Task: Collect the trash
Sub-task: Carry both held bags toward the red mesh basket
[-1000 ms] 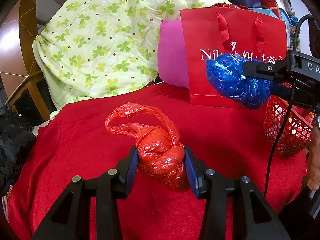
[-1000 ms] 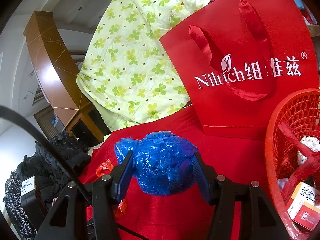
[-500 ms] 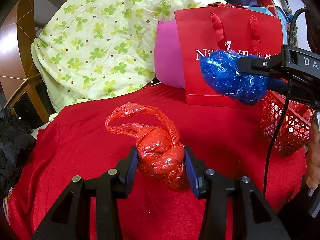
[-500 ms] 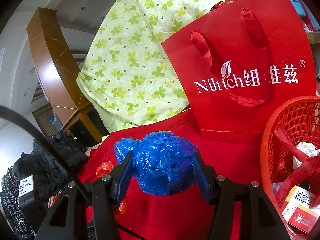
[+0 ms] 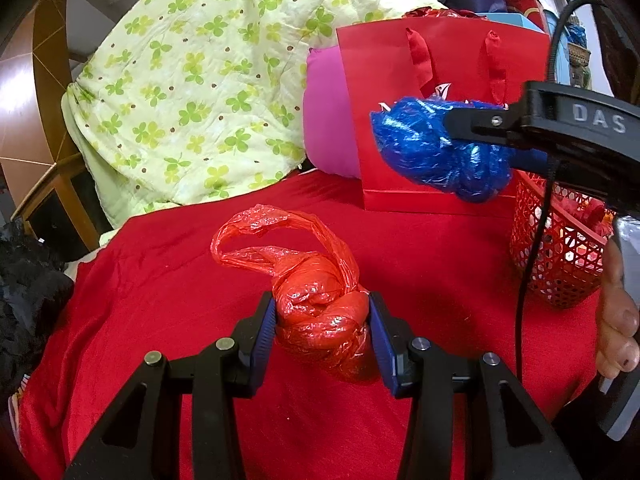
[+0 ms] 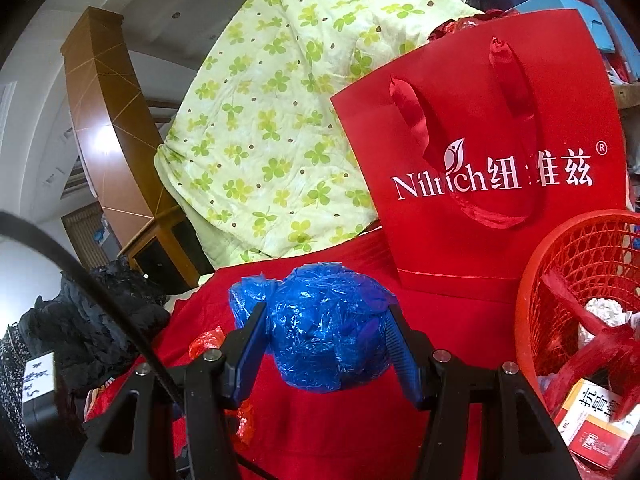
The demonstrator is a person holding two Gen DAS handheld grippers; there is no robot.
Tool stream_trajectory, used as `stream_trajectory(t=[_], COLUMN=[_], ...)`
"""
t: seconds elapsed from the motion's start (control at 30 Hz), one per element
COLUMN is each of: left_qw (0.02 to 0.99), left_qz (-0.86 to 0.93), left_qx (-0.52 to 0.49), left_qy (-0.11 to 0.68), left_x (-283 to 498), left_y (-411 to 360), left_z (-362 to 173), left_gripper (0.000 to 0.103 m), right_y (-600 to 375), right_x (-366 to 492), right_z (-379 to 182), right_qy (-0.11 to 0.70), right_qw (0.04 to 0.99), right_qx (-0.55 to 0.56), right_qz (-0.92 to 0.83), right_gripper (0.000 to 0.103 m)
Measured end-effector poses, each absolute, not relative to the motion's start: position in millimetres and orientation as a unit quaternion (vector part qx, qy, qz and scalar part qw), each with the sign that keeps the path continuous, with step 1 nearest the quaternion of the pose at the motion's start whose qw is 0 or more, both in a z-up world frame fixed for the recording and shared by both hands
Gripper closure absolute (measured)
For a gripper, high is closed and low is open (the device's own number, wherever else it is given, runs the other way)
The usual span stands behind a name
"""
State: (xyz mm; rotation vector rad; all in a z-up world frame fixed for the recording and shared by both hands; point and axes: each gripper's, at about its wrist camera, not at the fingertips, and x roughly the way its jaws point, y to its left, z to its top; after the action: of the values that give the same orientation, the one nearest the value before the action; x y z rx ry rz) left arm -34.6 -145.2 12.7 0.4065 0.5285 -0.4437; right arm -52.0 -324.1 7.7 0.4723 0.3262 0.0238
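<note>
My left gripper [image 5: 322, 330] is shut on a knotted red plastic bag [image 5: 320, 320] just above the red cloth [image 5: 160, 280]. My right gripper [image 6: 326, 336] is shut on a crumpled blue plastic bag [image 6: 328, 328] and holds it in the air, left of the red mesh basket [image 6: 560, 264]. In the left wrist view the blue bag [image 5: 436, 152] hangs high at the right, in front of the red paper bag, with the basket [image 5: 560, 256] below and right of it. The basket holds red plastic, white paper and a small box [image 6: 596, 428].
A red paper gift bag [image 6: 500, 152] stands at the back next to the basket. Behind it lie a green clover quilt [image 5: 192, 88] and a pink cushion [image 5: 324, 120]. Black clothing [image 6: 80, 320] lies off the cloth's left edge.
My right gripper has carried the blue bag higher and a little towards the basket. My left gripper has kept hold of the red bag and moved slightly forward.
</note>
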Motion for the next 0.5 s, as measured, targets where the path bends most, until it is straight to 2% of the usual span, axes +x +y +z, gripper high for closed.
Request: stream_trajectory(t=[0.5], left_qw=[0.935], left_qz=[-0.176], left_qx=[0.159], left_qy=[0.264], left_x=[-60], left_y=[-112], left_z=[33], left_gripper=[0.056], right_y=[-315], right_x=[-61], right_z=[11], right_qy=[0.141], right_qw=[0.962], right_qx=[0.235], right_qz=[-0.004], right_gripper=[0.043])
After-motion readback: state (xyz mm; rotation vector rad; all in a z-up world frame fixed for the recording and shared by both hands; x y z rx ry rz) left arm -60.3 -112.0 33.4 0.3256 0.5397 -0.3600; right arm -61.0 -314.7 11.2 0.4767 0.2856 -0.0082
